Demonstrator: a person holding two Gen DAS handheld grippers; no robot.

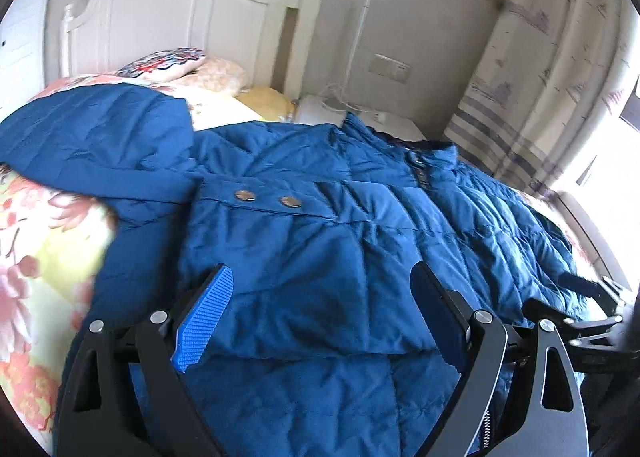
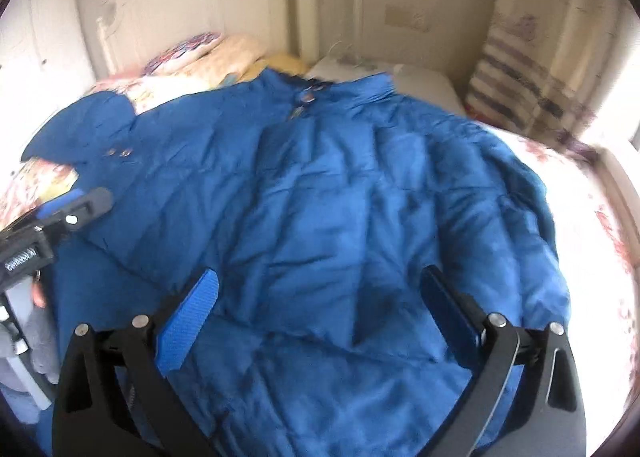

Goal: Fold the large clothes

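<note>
A large blue quilted coat [image 1: 320, 233] lies spread on the bed, collar toward the headboard, one sleeve [image 1: 92, 145] lying out to the left. It also fills the right wrist view [image 2: 340, 193]. My left gripper [image 1: 320, 289] is open, its blue-padded fingers [image 1: 204, 313] spread just above the coat's lower body, holding nothing. My right gripper [image 2: 320, 297] is open too, hovering over the coat's lower right half. The left gripper shows at the left edge of the right wrist view [image 2: 76, 209]; the right gripper shows at the right edge of the left wrist view [image 1: 600, 297].
The bed has a floral cover [image 1: 36, 257] and pillows [image 1: 188, 65] by a white headboard [image 1: 168, 9]. A white nightstand [image 1: 360, 113] stands beside the bed. Striped curtains [image 1: 540, 57] hang on the right by a bright window.
</note>
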